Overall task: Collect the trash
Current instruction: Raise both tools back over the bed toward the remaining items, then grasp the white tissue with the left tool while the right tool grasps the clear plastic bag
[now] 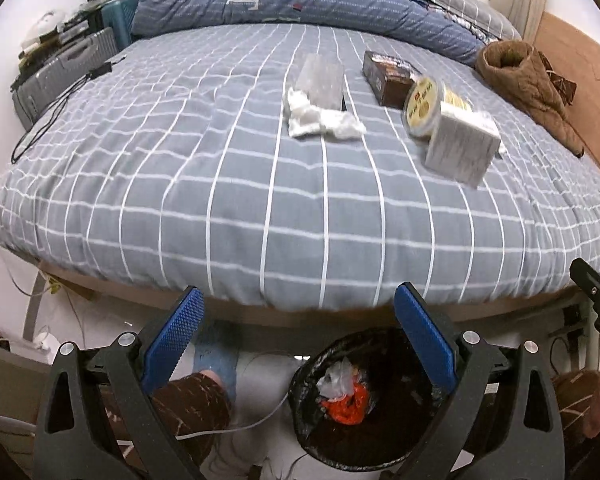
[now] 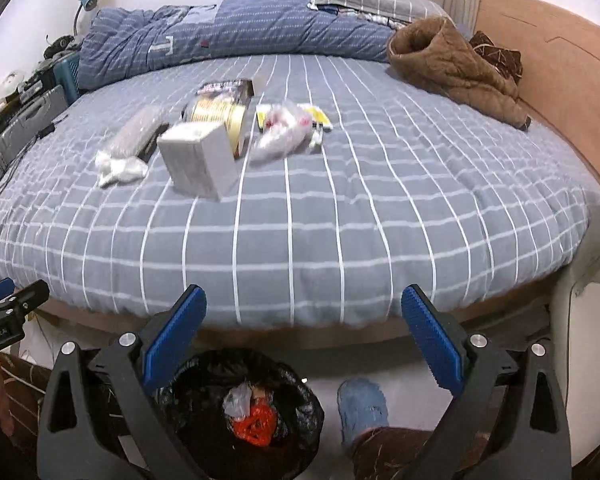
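Note:
Trash lies on the grey checked bed (image 1: 220, 200): crumpled white tissue (image 1: 320, 118) (image 2: 120, 168), a clear plastic wrapper (image 1: 320, 80) (image 2: 134, 136), a brown box (image 1: 388, 78) (image 2: 232, 88), a round gold tin (image 1: 424, 106) (image 2: 216, 116), a white box (image 1: 460, 144) (image 2: 200, 160), and a clear bag with yellow packets (image 2: 288, 128). A black-lined bin (image 1: 360, 412) (image 2: 240, 412) on the floor holds red and clear trash. My left gripper (image 1: 296, 340) and right gripper (image 2: 304, 344) are open and empty, above the bin at the bed's near edge.
A brown fleece garment (image 2: 452, 64) lies at the bed's far right by the wooden headboard (image 2: 560, 80). A folded blue quilt (image 1: 300, 4) lies at the back. A grey case and clutter (image 1: 60, 68) stand to the left. The person's slippered foot (image 2: 360, 412) is beside the bin.

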`<state>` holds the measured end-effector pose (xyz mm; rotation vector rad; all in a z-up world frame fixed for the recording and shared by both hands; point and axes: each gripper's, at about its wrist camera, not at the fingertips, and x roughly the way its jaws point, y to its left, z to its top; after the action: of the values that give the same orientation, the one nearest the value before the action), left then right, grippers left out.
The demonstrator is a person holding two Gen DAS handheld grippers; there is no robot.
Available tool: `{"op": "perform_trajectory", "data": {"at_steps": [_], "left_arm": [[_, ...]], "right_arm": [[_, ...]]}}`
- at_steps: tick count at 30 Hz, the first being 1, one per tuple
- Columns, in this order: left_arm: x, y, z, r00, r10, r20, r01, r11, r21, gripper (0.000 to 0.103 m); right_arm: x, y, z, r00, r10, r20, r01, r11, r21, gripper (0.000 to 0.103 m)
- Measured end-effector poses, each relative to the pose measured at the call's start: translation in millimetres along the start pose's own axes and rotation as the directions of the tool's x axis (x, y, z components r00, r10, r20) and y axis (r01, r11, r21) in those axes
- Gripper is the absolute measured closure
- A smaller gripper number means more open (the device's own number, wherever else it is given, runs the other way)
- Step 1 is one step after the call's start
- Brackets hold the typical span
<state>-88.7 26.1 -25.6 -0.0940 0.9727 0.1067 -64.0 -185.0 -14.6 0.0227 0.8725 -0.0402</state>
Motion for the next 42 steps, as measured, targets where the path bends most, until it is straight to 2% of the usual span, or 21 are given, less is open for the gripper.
{"op": "perform_trajectory", "data": {"at_steps": [5, 13, 23, 28, 35, 42], "left_arm": [[-0.1, -3.0, 21.1, 0.999, 0.024, 0.037, -0.025, 0.999, 0.023, 0.009], [11.9, -2.2, 53.9, 0.998, 0.016, 0.055, -0.016, 1.0, 0.003, 0.009], [49.0, -6.4, 93.7, 0.999, 0.011, 0.048, -0.011, 1.0, -0.003, 0.009], [68.7, -11.1, 113.7, 0.999, 0.01, 0.049, -0.01, 1.0, -0.005, 0.01], [99.1, -16.3, 134.5, 0.999, 0.004, 0.036, -0.005, 1.0, 0.011, 0.01], [129.2, -17.2, 141.7, 1.0, -0.002, -0.008, 0.002, 1.0, 0.019, 0.024]], "right_arm": [[11.2, 2.7, 16.9, 1.0, 0.007, 0.004, -0.007, 1.0, -0.01, 0.009], [34.4, -0.8, 44.9, 1.0, 0.015, -0.001, -0.015, 1.0, 0.0, 0.009], [70.9, -3.8, 91.6, 0.999, 0.031, 0.013, -0.031, 0.999, -0.015, 0.009], [98.3, -5.0, 114.0, 0.999, 0.045, 0.004, -0.045, 0.999, -0.016, 0.013], [134.0, -3.6, 141.1, 0.999, 0.046, 0.001, -0.046, 0.999, -0.016, 0.013], [163.0, 3.9, 156.8, 0.999, 0.048, -0.013, -0.049, 0.998, -0.029, 0.014]]}}
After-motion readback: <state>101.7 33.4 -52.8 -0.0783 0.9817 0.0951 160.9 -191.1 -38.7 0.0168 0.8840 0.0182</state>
